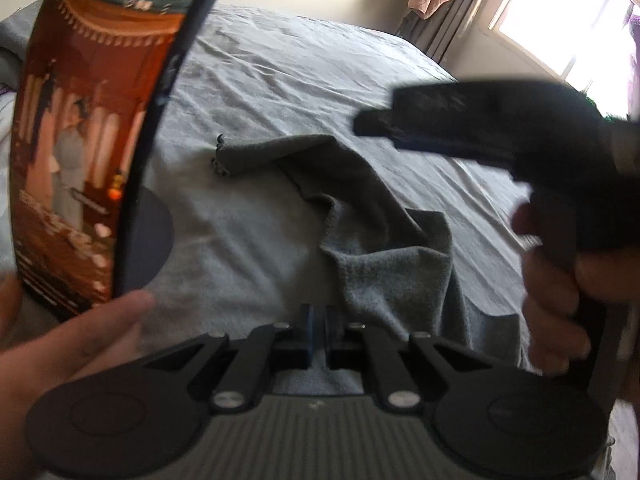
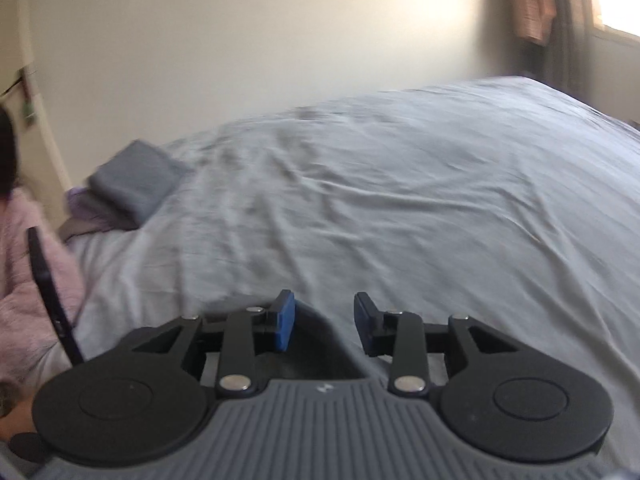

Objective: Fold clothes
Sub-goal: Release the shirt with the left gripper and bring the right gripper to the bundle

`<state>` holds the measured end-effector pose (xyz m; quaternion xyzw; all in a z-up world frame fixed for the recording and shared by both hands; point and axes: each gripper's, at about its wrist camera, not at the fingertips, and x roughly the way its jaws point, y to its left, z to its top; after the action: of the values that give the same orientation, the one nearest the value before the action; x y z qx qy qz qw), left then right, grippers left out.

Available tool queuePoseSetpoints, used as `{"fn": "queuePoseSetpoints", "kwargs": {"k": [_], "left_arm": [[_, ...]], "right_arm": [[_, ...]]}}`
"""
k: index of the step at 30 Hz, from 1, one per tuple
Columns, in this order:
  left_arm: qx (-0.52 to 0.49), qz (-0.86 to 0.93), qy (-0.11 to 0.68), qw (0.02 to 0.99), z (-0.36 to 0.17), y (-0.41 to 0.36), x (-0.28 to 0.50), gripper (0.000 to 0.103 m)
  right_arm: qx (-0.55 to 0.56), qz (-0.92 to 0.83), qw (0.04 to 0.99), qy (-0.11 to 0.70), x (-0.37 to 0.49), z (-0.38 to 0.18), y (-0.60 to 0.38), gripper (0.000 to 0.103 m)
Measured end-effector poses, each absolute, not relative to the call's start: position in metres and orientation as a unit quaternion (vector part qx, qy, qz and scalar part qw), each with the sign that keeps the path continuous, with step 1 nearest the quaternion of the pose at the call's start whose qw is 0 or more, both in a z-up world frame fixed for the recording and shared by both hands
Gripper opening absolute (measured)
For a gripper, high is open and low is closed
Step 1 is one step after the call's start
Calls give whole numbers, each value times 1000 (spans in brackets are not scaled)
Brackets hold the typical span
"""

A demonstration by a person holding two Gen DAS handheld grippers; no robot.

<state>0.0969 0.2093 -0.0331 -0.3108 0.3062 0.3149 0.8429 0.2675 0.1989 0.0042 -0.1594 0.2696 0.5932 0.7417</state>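
A: Do we see any writing or brand?

B: Only a little. In the left wrist view, a phone (image 1: 92, 140) fills the upper left of the frame, with a hand (image 1: 80, 344) under it at the lower left. Its screen shows a reddish scene with small pale characters at the top and bottom, too blurred for us to read. In the right wrist view there is a small pale mark in the middle of the grey ribbed body of the device, at the bottom centre; we cannot read it either.

A: And the grippers?

B: The left gripper (image 1: 318, 328) sits at the bottom centre of its view. Its two blue pads (image 1: 307, 330) are almost together, with only a thin gap, and we see nothing between them. The right gripper (image 2: 325, 326) is parted wide, and it holds nothing; below it we see only the bed sheet (image 2: 400, 184). In the left view it appears at the right edge, dark and blurred, gripped by a hand (image 1: 556, 292).

A: Where is the clothing?

B: A grey cloth (image 1: 372, 220) lies crumpled in the centre of the left view, on the sheet, reaching down to just above the left pads. We cannot tell if it touches them. In the right view, a folded grey piece (image 2: 136, 184) rests at the left edge of the bed.
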Motion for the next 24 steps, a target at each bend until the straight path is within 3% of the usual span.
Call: {"fn": "queuePoseSetpoints", "kwargs": {"k": [8,9,10,11,14,18,24], "left_arm": [[-307,314,306,845,-34,210,97,6],[-307,314,306,845,-34,211,97,6],[-307,313,306,845,-34,212,97,6],[-307,313,306,845,-33,212,97,6],[-304,311,307,846,-33,213,98,7],[-291,303,306,854,-31,212,100,16],[-240,292,288,880,-25,209,108,29]], "right_arm": [[-286,617,697,227,242,-12,243,37],[-300,606,702,223,241,-16,247,32],[-303,596,709,224,242,-19,248,17],[-296,587,717,231,246,-22,247,11],[-206,561,754,273,276,-22,228,9],[-35,504,789,350,327,-35,184,9],[196,461,766,402,360,-74,116,10]]}}
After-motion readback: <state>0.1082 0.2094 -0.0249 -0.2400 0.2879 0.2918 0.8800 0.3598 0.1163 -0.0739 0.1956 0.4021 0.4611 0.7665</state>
